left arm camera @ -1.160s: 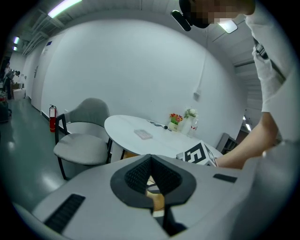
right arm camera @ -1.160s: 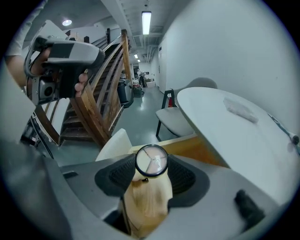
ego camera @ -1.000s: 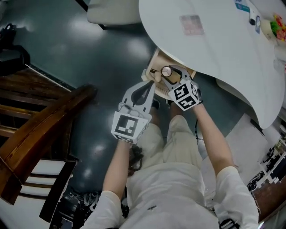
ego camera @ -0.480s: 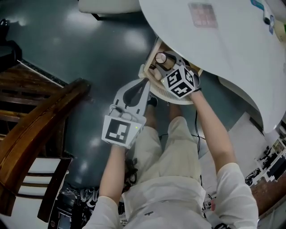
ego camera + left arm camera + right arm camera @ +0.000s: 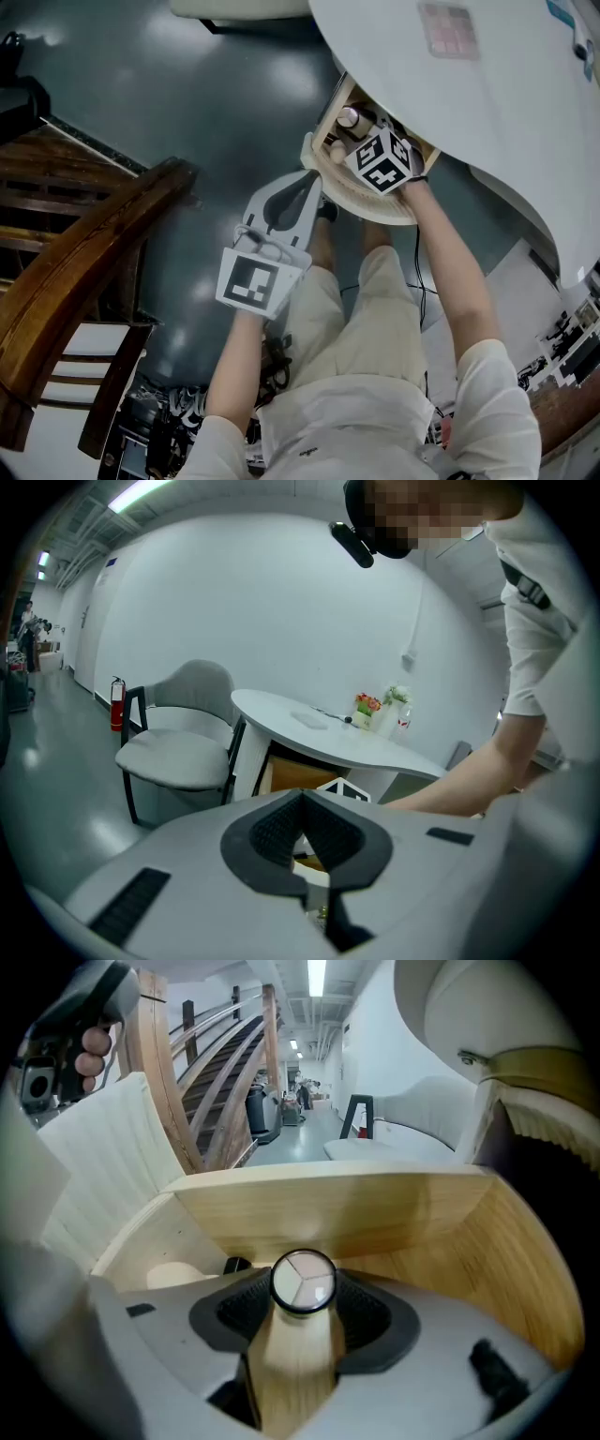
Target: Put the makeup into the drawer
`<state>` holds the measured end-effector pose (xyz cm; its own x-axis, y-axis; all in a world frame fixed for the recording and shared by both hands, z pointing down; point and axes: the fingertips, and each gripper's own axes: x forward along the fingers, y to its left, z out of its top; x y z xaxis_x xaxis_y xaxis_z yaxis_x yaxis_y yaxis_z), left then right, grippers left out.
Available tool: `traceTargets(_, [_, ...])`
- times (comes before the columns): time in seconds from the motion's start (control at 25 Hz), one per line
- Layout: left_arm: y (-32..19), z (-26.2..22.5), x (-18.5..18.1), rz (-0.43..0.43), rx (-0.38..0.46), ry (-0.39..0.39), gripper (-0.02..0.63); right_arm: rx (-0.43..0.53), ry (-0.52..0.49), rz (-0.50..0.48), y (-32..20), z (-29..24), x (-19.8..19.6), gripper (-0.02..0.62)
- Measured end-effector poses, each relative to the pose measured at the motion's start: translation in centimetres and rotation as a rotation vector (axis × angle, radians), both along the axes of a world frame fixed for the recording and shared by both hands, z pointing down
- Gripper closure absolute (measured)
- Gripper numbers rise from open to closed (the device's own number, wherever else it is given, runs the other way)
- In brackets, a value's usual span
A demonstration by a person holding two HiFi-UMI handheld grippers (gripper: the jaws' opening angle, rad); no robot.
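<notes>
My right gripper is shut on the makeup, a wooden tube with a round black-rimmed cap. It holds the tube inside the open wooden drawer under the white table. In the right gripper view the makeup stands between the pads, cap toward the drawer's back wall. My left gripper hangs just outside the drawer's curved front, shut with nothing in it. In the left gripper view its jaws meet at the tips, pointing at the drawer.
A pale round item and a small black item lie in the drawer's left part. A wooden stair rail stands to the left. A grey chair sits by the table, and flowers stand on top.
My right gripper has sunk with the makeup deeper into the drawer. My left gripper has dropped a little and stays shut beside the drawer front.
</notes>
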<state>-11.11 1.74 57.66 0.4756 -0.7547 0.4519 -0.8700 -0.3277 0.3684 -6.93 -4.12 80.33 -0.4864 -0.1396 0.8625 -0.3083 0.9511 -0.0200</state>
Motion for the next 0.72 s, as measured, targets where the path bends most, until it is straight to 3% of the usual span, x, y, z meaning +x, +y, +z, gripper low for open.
traceTargets(0.72, [-0.8,-0.9,-1.2,-0.041,-0.002,0.005,0.598,0.010,0.059,-0.037,-0.3,0.6,-0.1,0.360])
